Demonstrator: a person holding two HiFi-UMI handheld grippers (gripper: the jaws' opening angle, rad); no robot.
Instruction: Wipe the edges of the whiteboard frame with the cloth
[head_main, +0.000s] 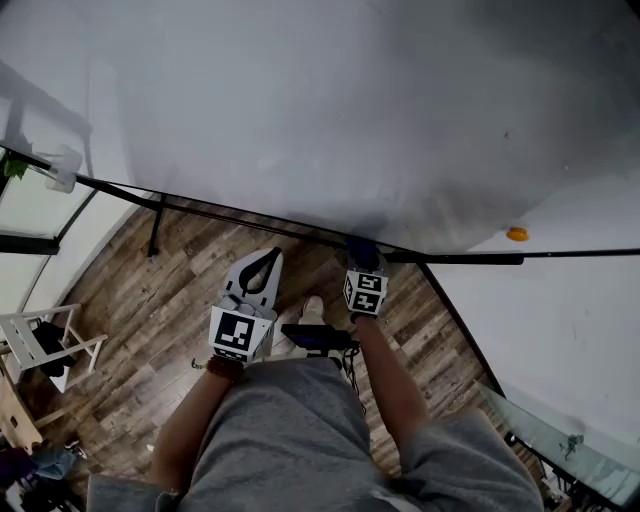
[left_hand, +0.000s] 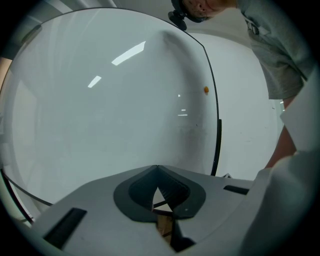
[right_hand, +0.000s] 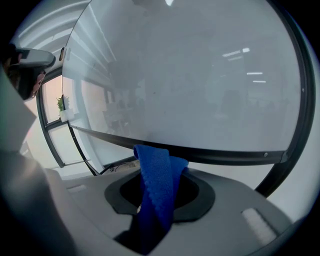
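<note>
the white left gripper is pointing at the large glossy whiteboard with its jaws pressed together on nothing, while the right gripper is pinching a folded blue fleece cloth whose top is touching the board's thin black bottom frame edge.

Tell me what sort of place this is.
Probably an office or meeting room: a large black-framed whiteboard, a wood-plank floor, and a window with a small plant on its ledge.
</note>
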